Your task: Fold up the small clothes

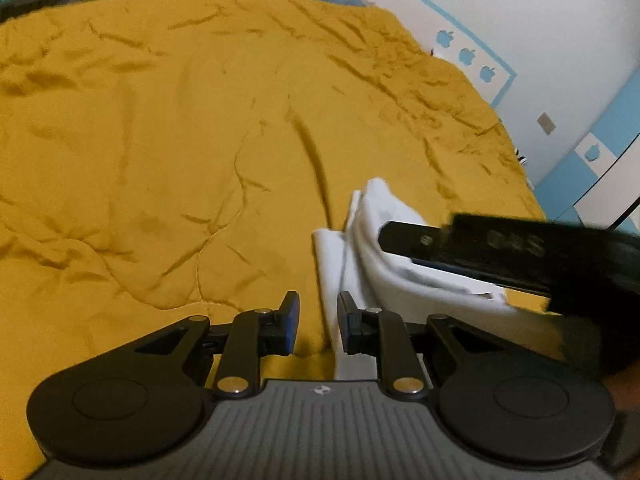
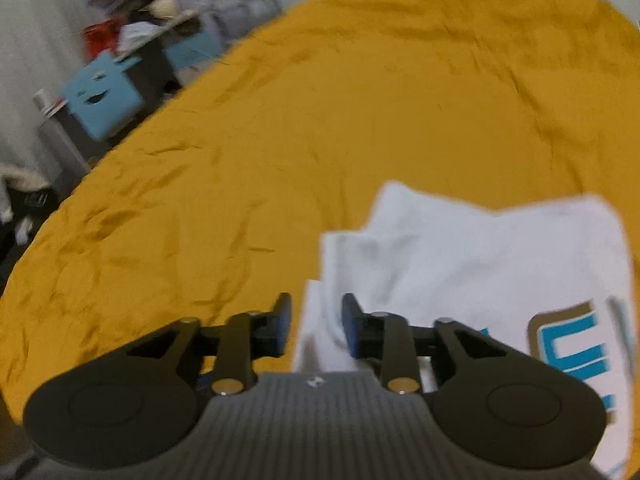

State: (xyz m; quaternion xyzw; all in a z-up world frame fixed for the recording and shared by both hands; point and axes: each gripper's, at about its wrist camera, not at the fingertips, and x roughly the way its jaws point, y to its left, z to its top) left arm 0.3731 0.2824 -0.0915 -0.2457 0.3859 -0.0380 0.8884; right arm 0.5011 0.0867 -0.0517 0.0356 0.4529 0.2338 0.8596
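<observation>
A small white garment lies bunched on the mustard-yellow bedcover. My left gripper is open, its jaws a hand's width apart, with the garment's near edge lying between and under them. The right gripper reaches in from the right over the cloth. In the right wrist view the garment shows a blue and brown print at the right. My right gripper is open just above its left edge. The view is blurred.
The bedcover fills most of both views. A white and blue wall stands beyond the bed's right edge. A blue box with a face and cluttered shelves stand off the bed's far left side.
</observation>
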